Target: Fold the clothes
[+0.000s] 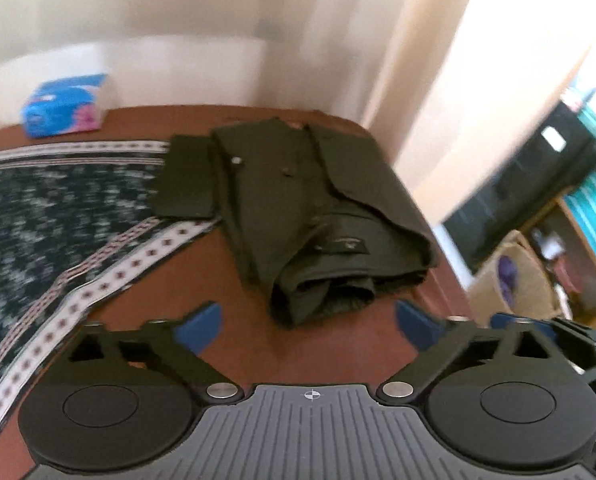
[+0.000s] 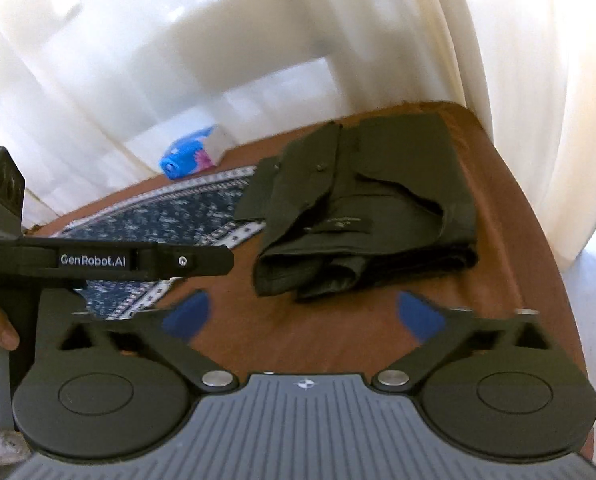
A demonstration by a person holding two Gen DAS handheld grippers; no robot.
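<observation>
A dark olive garment (image 1: pixel 317 208) lies folded into a compact bundle on the brown table (image 1: pixel 234 280), near its far right corner. It also shows in the right wrist view (image 2: pixel 369 208). My left gripper (image 1: pixel 307 326) is open and empty, just in front of the bundle's near edge, not touching it. My right gripper (image 2: pixel 303 316) is open and empty, also just short of the bundle. The left gripper's body (image 2: pixel 110 260) shows at the left of the right wrist view.
A dark blue patterned cloth (image 1: pixel 58 216) with a white border lies spread on the table's left part. A blue tissue pack (image 1: pixel 64 106) sits at the far left edge. White curtains (image 2: pixel 529 80) hang behind. Shelves and a wicker chair (image 1: pixel 513 276) stand right of the table.
</observation>
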